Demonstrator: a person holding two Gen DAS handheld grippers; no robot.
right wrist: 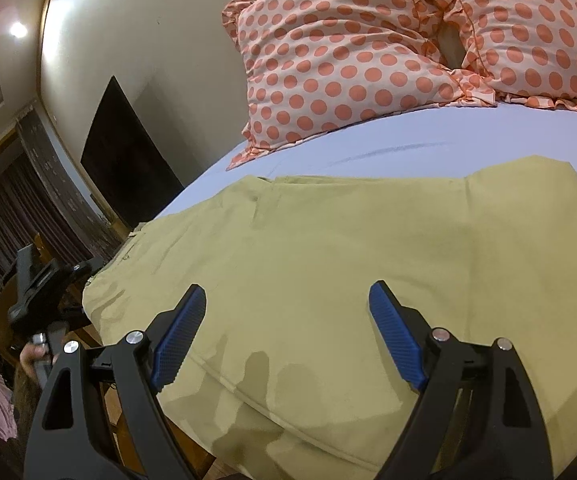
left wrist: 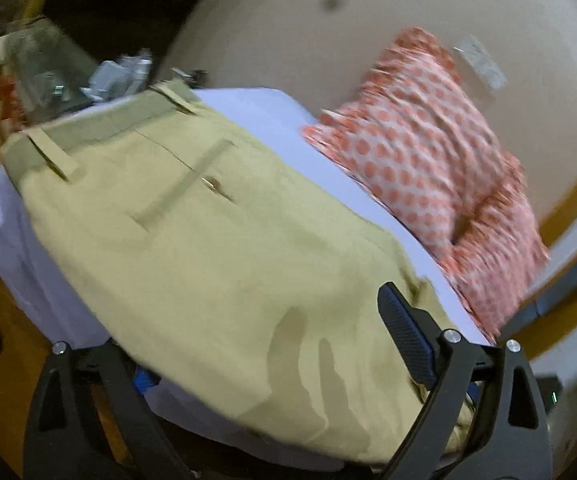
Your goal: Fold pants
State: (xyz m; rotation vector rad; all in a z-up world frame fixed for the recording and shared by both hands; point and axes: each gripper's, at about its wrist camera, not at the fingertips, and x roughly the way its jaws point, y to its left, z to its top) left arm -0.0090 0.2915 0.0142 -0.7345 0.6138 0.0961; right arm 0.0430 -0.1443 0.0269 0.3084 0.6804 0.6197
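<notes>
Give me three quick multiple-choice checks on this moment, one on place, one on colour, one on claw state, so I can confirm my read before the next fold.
1. Where do the pants lie?
A. On the lavender bed sheet
B. On the floor
C. Draped over the pillows

2. What colour are the dots on the pillows?
A. Blue
B. Orange
C. Green

3. How is the right claw set?
A. Shut on the pants
C. Shut on a pillow
B. Open above the pants

Answers: 1 A, the khaki cloth is spread flat on the sheet, short of the pillows. 2 B, orange dots on a pale ground show in both views. 3 B, its blue pads stand wide apart with nothing between them but the cloth below.
</notes>
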